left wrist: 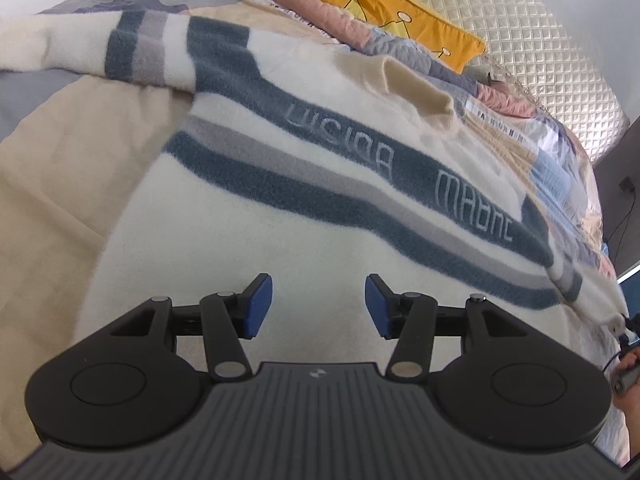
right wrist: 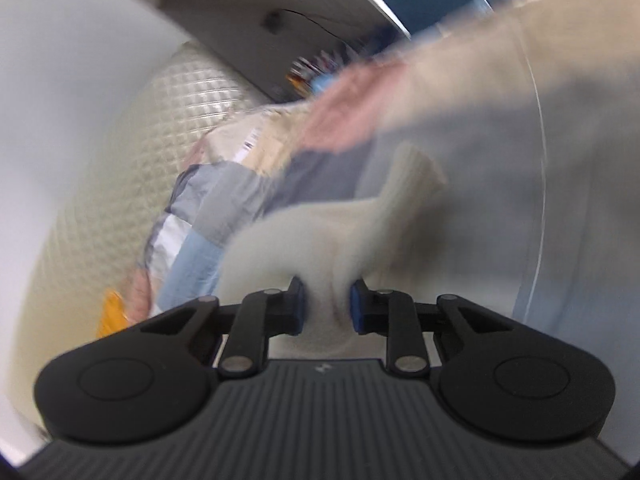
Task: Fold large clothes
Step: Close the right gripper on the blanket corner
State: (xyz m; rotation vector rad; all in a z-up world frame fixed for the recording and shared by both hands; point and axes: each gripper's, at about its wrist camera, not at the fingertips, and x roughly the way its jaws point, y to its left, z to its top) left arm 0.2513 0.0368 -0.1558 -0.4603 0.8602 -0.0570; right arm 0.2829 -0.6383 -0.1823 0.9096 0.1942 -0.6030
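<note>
Left wrist view, garment: we see a cream fleece sweater (left wrist: 304, 152) with dark teal and grey chest stripes, spread front-up on a patchwork quilt (left wrist: 560, 152). It fills the frame from 9 o'clock through the centre to 3 o'clock, and its neck opening lies toward 1 o'clock.

Left wrist view, left gripper: our left gripper (left wrist: 319, 306) hangs at 6 o'clock over the plain lower body of the sweater. Its jaws stand about half apart, with only cloth beneath them and nothing between the blue pads.

Left wrist view, surroundings: a yellow cushion (left wrist: 400, 8) sits at 12 to 1 o'clock, against a quilted headboard (left wrist: 552, 60) at 2 o'clock.

Left wrist view, far sleeve: the sweater's sleeve end reaches 4 o'clock, where it seems lifted at the frame edge. What holds it there is too small to tell.

Right wrist view, right gripper: our right gripper (right wrist: 327, 306) sits at 6 o'clock, its jaws narrow and pinched on a bunch of cream fleece. The view is motion-blurred.

Right wrist view, sleeve: the sleeve (right wrist: 360, 220) rises from the pads toward the centre, and its cuff stands up at about 1 o'clock.

Step in hand: we judge this to be the first fold, with one sleeve gripped and raised.

Next move: we would carry the sleeve across the striped chest and lay it flat. Our left gripper should be ready to pin the body so that it does not drag.
</note>
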